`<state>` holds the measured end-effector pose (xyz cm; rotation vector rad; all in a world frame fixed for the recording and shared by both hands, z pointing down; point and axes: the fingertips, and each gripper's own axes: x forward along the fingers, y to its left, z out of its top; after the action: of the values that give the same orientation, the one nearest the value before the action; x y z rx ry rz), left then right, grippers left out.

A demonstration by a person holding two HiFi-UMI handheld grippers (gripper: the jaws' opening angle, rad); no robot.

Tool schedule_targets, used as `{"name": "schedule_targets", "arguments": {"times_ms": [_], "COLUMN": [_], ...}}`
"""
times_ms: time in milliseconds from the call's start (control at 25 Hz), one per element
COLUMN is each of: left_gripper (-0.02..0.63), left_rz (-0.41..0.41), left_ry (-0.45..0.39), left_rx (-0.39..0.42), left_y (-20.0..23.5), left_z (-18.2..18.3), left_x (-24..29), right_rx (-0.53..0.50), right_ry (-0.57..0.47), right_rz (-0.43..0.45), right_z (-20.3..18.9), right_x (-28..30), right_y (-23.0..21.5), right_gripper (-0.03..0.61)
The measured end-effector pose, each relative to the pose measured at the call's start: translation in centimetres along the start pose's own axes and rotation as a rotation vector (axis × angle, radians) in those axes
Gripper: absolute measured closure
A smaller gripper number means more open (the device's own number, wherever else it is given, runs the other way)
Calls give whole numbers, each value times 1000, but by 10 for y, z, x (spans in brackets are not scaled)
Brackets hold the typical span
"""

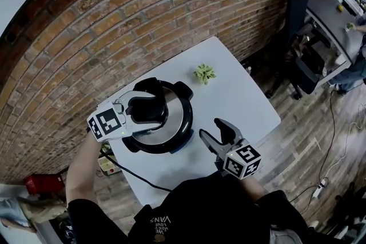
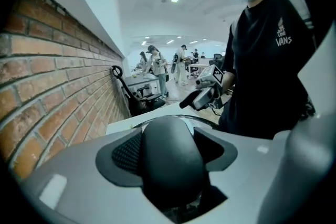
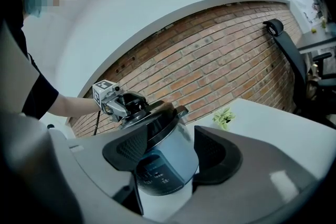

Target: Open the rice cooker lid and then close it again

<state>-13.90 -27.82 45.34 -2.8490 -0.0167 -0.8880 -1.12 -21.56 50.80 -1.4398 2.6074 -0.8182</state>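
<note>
Left gripper view: handle (image 2: 170, 160), "VANS" shirt (image 2: 273, 81)

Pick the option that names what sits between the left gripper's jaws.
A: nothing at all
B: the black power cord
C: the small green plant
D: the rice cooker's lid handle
D: in the left gripper view, the dark, rounded lid handle fills the gap between the jaws of the left gripper.

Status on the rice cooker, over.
Left gripper clamped on lid handle, right gripper open and empty near the rice cooker. Lid looks down, not yet lifted. Nothing blocking; small plant sits clear on the table.
</note>
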Motion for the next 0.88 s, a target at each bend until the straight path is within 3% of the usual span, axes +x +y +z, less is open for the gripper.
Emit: {"name": "schedule_targets", "arguments": {"times_ms": [280, 520, 880], "left_gripper": [314, 318, 325], "left_rz": [-36, -8, 55], "left_ry": [-17, -30, -14], "left_rx": [-34, -46, 10], "left_y": [4, 9, 10], "left_z": [5, 7, 15], "left_x": [-3, -8, -17], "right_rx": [-5, 0, -2], "right_ry": [24, 28, 4], "right_rz": [1, -3, -18], "right_z": [1, -1, 4], "right_x": [7, 9, 0], "right_y": [-3, -2, -1], "right_gripper": [308, 308, 310]}}
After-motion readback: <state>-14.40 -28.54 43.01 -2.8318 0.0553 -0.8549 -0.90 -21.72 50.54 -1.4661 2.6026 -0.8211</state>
